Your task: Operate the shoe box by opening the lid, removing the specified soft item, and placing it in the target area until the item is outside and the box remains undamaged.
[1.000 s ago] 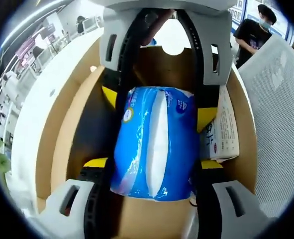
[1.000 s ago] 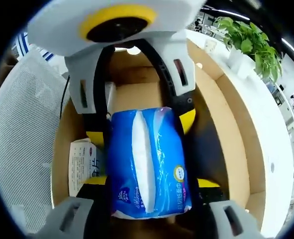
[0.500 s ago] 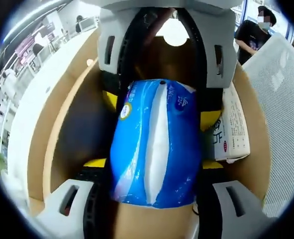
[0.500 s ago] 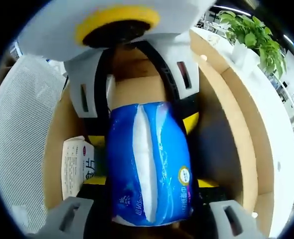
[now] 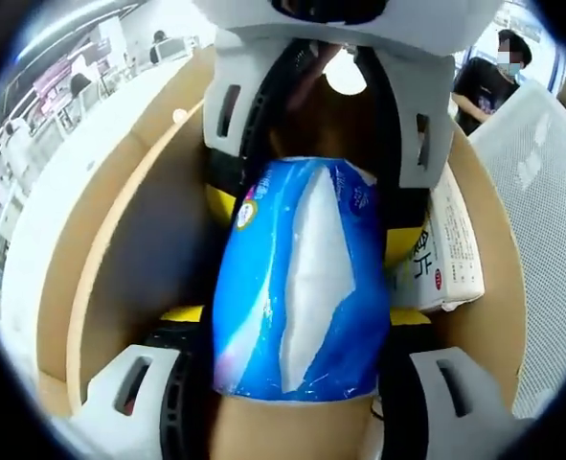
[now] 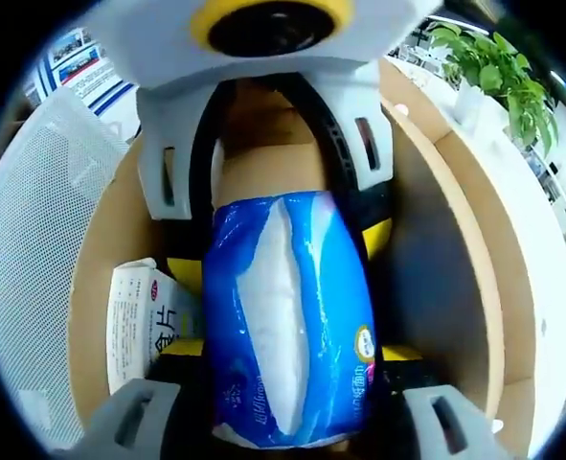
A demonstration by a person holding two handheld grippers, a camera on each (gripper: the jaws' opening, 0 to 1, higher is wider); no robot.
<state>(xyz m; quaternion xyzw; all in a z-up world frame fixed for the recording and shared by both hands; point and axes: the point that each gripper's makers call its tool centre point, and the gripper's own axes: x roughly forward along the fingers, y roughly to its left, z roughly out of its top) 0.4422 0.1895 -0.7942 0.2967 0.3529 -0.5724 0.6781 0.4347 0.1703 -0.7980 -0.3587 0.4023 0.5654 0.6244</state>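
Note:
A blue plastic pack of soft tissues (image 5: 302, 278) hangs inside the open cardboard shoe box (image 5: 120, 220), held at both ends. My left gripper (image 5: 297, 314) is shut on its near end in the left gripper view, yellow pads pressed against its sides. The right gripper (image 5: 311, 206) faces it from the top and clamps the far end. In the right gripper view the same pack (image 6: 287, 316) sits between my right gripper (image 6: 278, 350) and the left gripper (image 6: 278, 251), above the box wall (image 6: 445, 211). The pack's white slit is stretched wide.
A white printed packet (image 5: 445, 244) leans against one box wall, also in the right gripper view (image 6: 139, 326). A white mesh chair (image 6: 33, 220) stands beside the box. The box rests on a white table (image 5: 62, 163). A potted plant (image 6: 493, 57) and a person (image 5: 479, 81) are farther off.
The pack has risen a little within the box and looks larger. Its white slit has spread wider. Both grippers stay shut on it.

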